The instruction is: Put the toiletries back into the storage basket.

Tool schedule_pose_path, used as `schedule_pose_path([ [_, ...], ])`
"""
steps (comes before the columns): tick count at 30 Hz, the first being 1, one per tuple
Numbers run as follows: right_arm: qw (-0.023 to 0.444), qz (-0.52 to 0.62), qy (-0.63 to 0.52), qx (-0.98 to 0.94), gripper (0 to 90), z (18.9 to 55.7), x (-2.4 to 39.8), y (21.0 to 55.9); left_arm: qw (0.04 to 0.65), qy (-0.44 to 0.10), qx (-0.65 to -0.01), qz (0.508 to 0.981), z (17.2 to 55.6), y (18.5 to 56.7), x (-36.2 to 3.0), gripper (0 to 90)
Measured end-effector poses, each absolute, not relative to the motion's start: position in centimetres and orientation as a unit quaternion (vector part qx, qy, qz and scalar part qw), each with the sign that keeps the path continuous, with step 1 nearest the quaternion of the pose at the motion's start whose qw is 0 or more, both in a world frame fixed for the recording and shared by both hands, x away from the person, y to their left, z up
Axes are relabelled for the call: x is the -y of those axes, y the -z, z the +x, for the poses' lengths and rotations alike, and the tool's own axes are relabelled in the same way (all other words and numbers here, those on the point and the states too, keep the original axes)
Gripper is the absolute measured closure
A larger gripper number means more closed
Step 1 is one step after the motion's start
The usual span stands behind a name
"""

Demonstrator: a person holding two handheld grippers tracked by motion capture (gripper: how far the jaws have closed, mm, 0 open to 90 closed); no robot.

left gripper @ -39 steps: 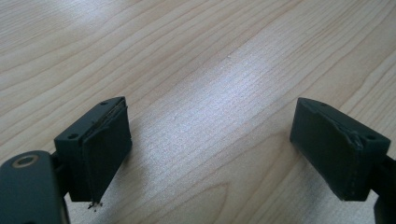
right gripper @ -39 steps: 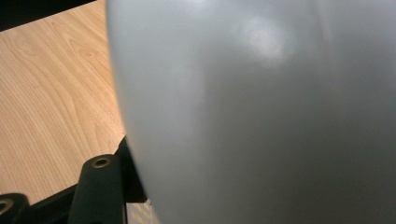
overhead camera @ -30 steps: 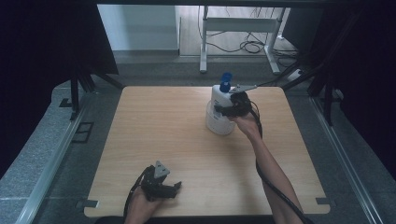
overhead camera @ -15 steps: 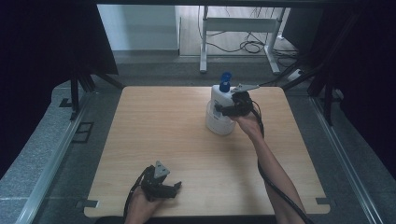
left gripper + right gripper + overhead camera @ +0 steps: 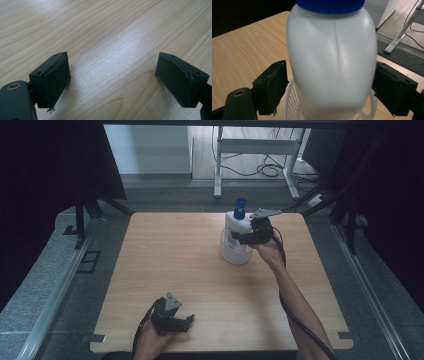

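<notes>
**A:** What does the high view show?

**B:** A pale wooden table (image 5: 190, 270) with rounded corners. A white plastic bottle (image 5: 236, 237) with a blue cap (image 5: 240, 208) stands upright in a white dish (image 5: 235, 257) on the far right part of the table. The right gripper (image 5: 239, 237) is level at the bottle's side. The left gripper (image 5: 186, 322) rests near the front edge, well apart from the bottle.

**A:** And the left gripper view?

**B:** Two blocky black jaws are spread wide with nothing but bare, fine-grained wood between them.

**A:** The right gripper view?

**B:** The bottle (image 5: 332, 57) is smooth and rounded, with a thin moulded seam down its middle and the cap (image 5: 329, 5) at the top. It sits between the black jaws, which have just been opening. A gap shows beside the left pad; the right pad is just beside the bottle's wall, and I cannot tell if it touches. Under the bottle is the dish's slotted rim (image 5: 289, 100).
</notes>
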State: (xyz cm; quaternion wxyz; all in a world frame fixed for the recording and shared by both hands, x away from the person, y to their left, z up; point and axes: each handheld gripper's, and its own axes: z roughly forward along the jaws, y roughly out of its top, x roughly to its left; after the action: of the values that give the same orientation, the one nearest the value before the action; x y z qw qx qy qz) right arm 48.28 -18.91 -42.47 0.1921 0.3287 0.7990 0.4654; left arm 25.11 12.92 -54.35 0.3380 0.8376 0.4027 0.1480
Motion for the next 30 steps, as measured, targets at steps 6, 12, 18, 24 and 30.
schedule_pose_path([
  [6, 0.197, 0.323, -0.469, -0.798, 14.8, 47.8, 19.1, 41.5, 0.338, -0.148, -0.403, 0.838, 25.1, 54.3, -12.9, 11.9],
  [12, 0.197, 0.314, -0.471, -0.801, 13.3, 47.2, 19.2, 40.4, 0.338, -0.148, -0.403, 0.837, 25.1, 54.4, -12.9, 11.9],
  [18, 0.198, 0.310, -0.464, -0.806, 13.0, 46.6, 19.3, 39.7, 0.340, -0.148, -0.405, 0.836, 25.1, 54.4, -12.9, 11.9],
  [24, 0.197, 0.306, -0.464, -0.807, 12.2, 46.1, 19.7, 39.1, 0.340, -0.148, -0.405, 0.836, 25.1, 54.4, -12.9, 11.9],
  [30, 0.197, 0.304, -0.461, -0.810, 8.9, 45.6, 20.0, 38.8, 0.340, -0.148, -0.405, 0.836, 25.1, 54.4, -12.9, 11.9],
])
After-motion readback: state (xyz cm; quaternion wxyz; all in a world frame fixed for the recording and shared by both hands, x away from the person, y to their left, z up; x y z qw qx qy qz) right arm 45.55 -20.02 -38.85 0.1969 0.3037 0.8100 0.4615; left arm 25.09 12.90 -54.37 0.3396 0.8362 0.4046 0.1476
